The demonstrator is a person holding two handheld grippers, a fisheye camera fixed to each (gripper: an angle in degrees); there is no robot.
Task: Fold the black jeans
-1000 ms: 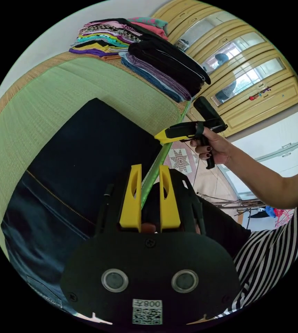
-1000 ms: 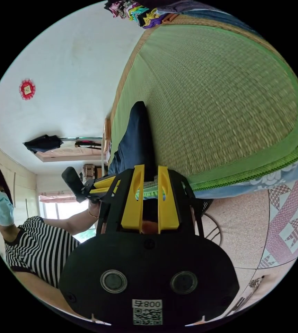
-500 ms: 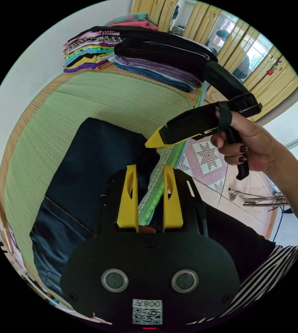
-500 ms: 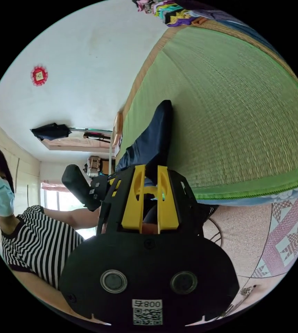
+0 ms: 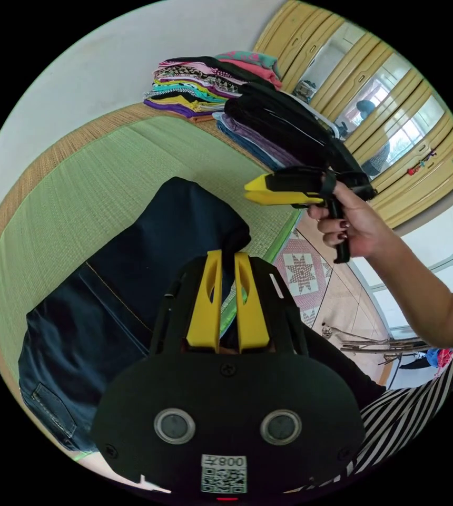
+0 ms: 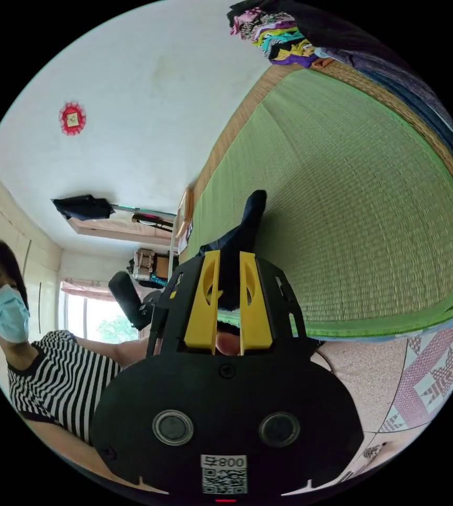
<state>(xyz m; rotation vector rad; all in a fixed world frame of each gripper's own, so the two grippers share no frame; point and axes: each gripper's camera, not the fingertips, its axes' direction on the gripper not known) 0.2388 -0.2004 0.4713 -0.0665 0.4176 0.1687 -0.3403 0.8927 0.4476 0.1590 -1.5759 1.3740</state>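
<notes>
While nearly closed, left tool (image 5: 228,262) pinching black jeans (image 5: 131,295)

Jeans (image 5: 131,274): dark denim cloth, matt, tan seam stitching, sewn pocket near waist end. Mat (image 5: 105,174) on bed: woven straw, rough ribbed weave, green, tan woven border, green cloth edging. Left hand-held gripper (image 5: 228,263): yellow plastic jaws, smooth, slight sheen; body matt black plastic, two glossy round lenses. Right hand-held gripper (image 5: 255,190): same yellow and black plastic. Stacked clothes (image 5: 221,89) at far edge of bed: soft cloth, mixed prints. Wardrobe (image 5: 395,132): yellow glossy panels, mirror glass. Floor (image 6: 426,369): smooth patterned tile. Wall (image 6: 131,95): matt white paint. Sleeve (image 6: 52,379): striped knit cloth.
</notes>
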